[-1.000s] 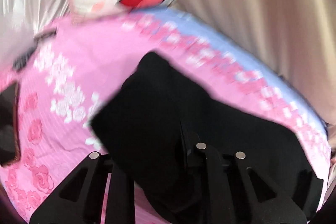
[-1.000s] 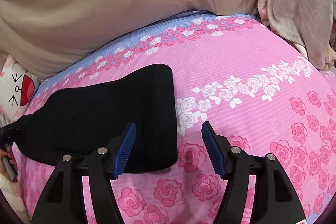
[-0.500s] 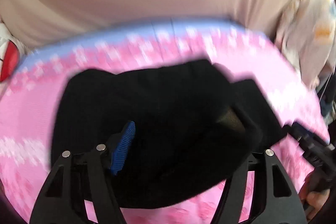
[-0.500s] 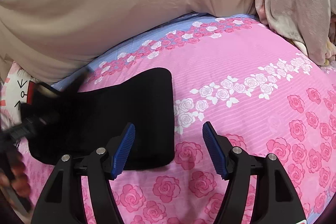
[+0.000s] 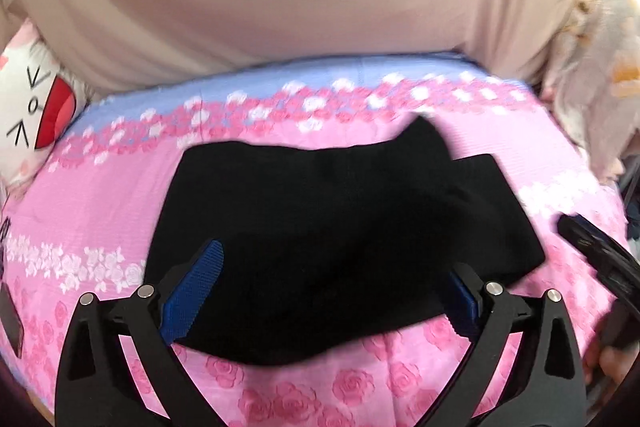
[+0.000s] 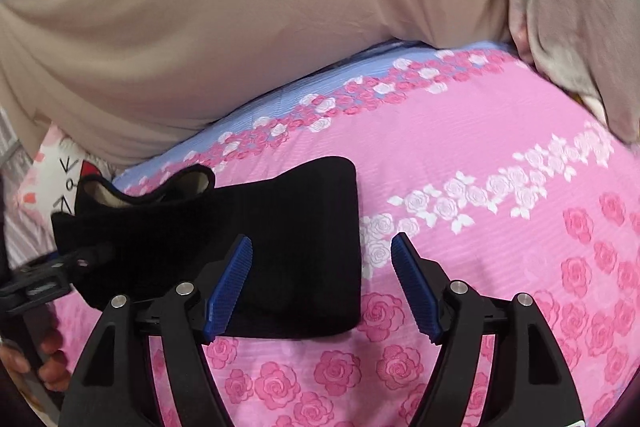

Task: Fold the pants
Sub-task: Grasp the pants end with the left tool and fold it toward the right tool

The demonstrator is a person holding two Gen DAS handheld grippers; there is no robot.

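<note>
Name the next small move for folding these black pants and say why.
Probably bring the left gripper, whose jaws have just been opening with nothing clamped, down to flatten the pants: the folded-over layer sits raised and gaping on the bedsheet. The right gripper is open too.

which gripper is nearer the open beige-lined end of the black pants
Left. The left gripper sits just below that open waist end of the folded black fabric pants, jaws open after releasing. The right gripper hovers open over the opposite, straight edge.
</note>
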